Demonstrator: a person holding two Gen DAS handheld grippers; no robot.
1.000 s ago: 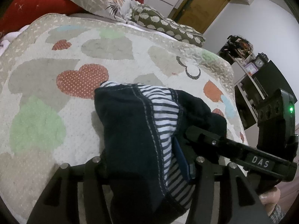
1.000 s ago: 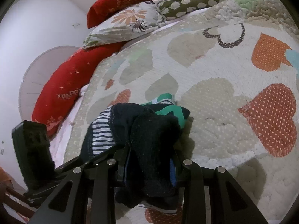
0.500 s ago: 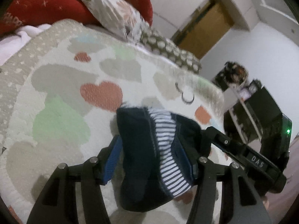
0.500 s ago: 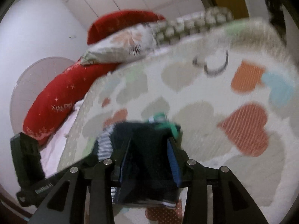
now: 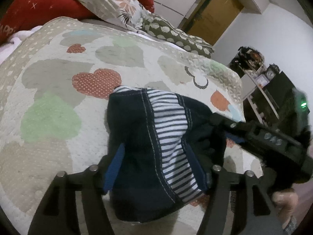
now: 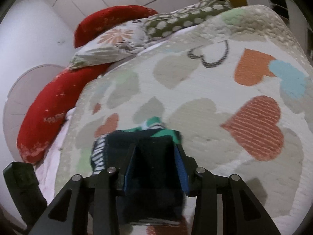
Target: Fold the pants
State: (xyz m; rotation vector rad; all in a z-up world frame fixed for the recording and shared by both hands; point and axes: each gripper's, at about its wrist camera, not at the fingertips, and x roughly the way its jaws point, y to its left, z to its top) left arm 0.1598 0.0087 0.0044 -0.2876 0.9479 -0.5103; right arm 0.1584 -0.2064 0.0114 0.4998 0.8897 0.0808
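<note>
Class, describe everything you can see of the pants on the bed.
The pants are dark navy soft cloth with pale stitched seams and a navy-and-white striped panel. A bit of green fabric shows at the far edge in the right wrist view. They are bunched, not flat, over the heart-patterned bedspread. The left gripper and the right gripper each hold a part between blue-padded fingers.

The bunched dark navy pants with striped lining [image 5: 148,143] lie on the heart-patterned quilted bedspread [image 5: 58,90]; the floral pillow [image 5: 113,4] sits behind.
</note>
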